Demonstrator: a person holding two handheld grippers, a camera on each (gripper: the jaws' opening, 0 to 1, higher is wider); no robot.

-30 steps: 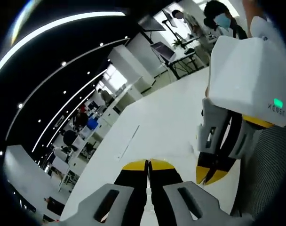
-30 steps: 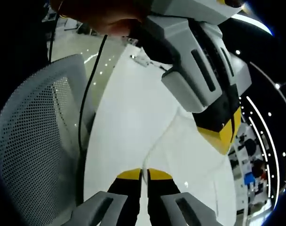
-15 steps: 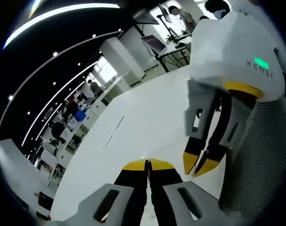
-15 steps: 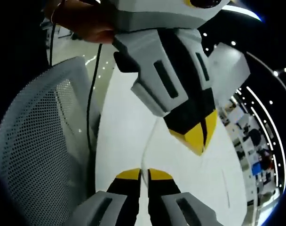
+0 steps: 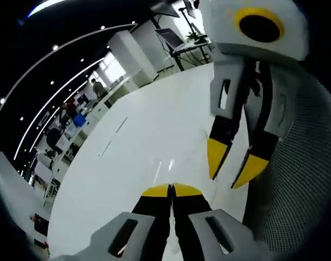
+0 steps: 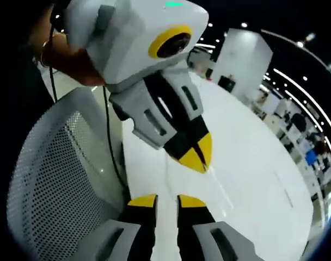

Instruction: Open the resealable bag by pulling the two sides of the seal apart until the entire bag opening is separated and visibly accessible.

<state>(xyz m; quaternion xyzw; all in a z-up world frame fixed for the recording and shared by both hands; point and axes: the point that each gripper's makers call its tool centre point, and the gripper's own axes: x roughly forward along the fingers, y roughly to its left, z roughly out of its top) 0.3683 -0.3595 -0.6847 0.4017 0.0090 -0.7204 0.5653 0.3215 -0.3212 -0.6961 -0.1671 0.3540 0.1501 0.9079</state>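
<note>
Moved: right gripper fingers now part; left gripper stays pinched shut.
Bag: hard to see, looks unopened.

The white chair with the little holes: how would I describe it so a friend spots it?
Start from the big glossy white table. Beside its edge, on the left of the right gripper view, rises the chair back. Unlike the smooth tabletop, it is a curved white mesh dotted all over with small holes.
</note>
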